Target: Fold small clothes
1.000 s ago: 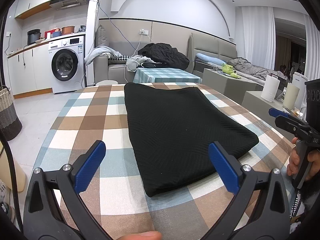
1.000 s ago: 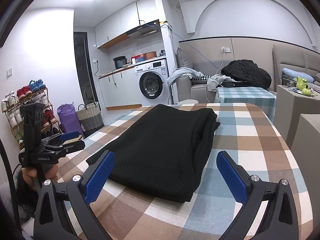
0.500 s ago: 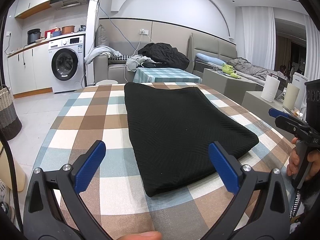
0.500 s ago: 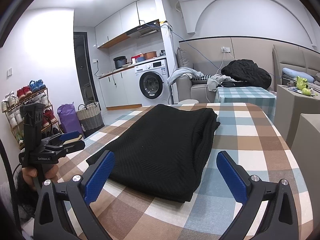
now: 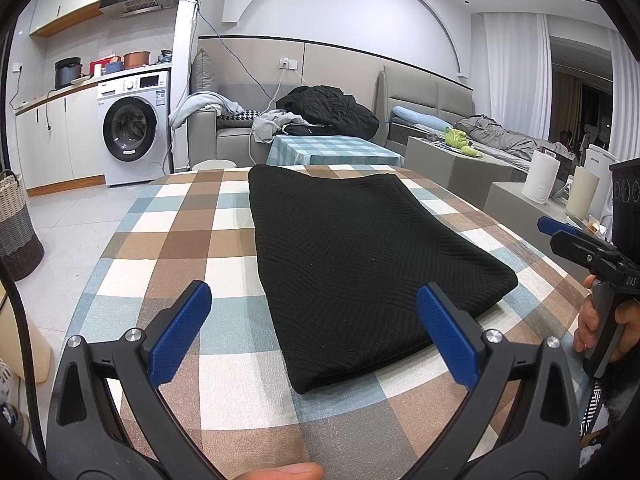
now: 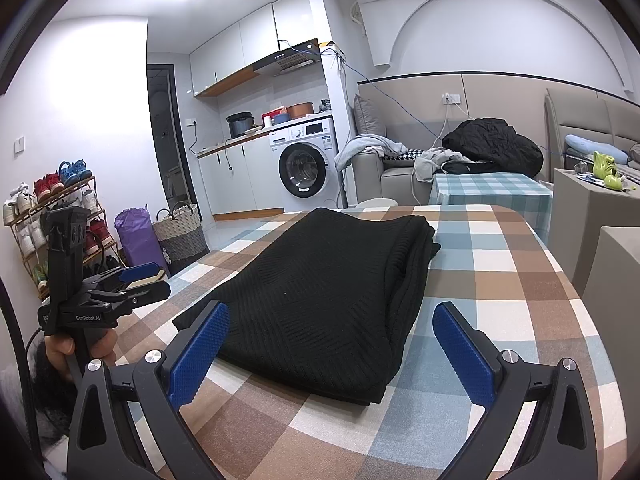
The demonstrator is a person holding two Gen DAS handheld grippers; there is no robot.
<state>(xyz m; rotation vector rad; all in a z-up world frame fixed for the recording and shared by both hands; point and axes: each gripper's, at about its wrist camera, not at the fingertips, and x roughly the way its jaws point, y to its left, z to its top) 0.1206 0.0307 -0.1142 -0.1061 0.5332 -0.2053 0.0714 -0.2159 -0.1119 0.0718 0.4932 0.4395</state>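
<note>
"GenRobot.AI" printed in white on the left gripper (image 6: 132, 280) body, seen at the left of the right wrist view; "DAS" readable on the right gripper (image 5: 560, 234) at the right edge of the left wrist view. Small label on the washer (image 5: 134, 130) door panel, too small to read.

Left gripper (image 5: 314, 330) spread wide, holding nothing, blue ribbed pads (image 5: 180, 334) raised above the table (image 5: 168, 240) just short of the near end of the cloth (image 5: 360, 256). Right gripper (image 6: 332, 354) likewise wide and empty, pads (image 6: 464, 356) flanking the near corner of the cloth (image 6: 332, 300) without touching it. Each held by a hand (image 6: 76, 354) off the table edge; second hand (image 5: 608, 326) low at the right in the left wrist view.

Black knit, folded into a thick rectangle, lying flat along the middle of the table. Chevron ribbing across the top. Rounded fold along the near-left edge; stacked layer edges showing on the right side in the right wrist view, slightly uneven at the far corner.

Bare checked tablecloth, brown, white and pale blue, on both sides of the cloth and in front of it; wider strip on the left. Table corners rounded. Open tiled floor beyond the left edge, toward a woven basket (image 6: 180, 232) and shoe rack (image 6: 36, 216). Grey blocks (image 5: 452, 164) close by the right side.
</note>
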